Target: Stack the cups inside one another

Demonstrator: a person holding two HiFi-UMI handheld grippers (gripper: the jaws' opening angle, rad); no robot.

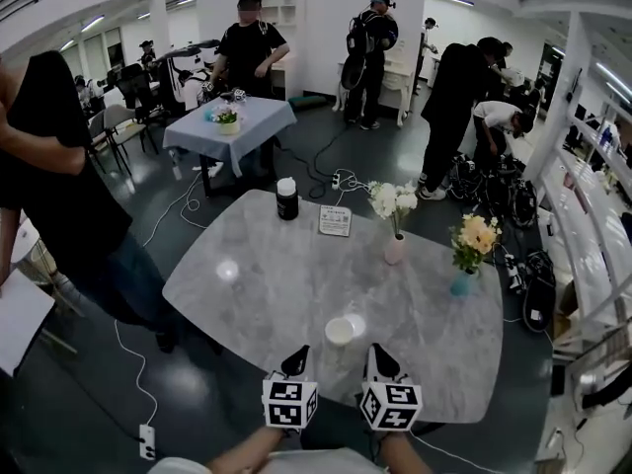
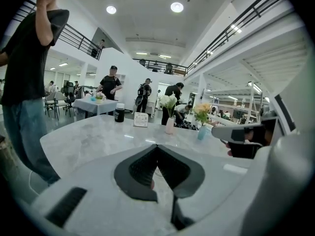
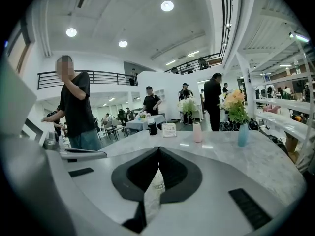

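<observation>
Head view — round white cup [image 1: 339, 332], glossy grey marble table [image 1: 247, 284]

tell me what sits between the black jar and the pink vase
A small white card sits between the black jar and the pink vase, clearest in the head view.

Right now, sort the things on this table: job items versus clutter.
Job: white cup; left gripper; right gripper.
Lying about: dark jar; card; pink vase of white flowers; blue vase of yellow flowers.
</observation>
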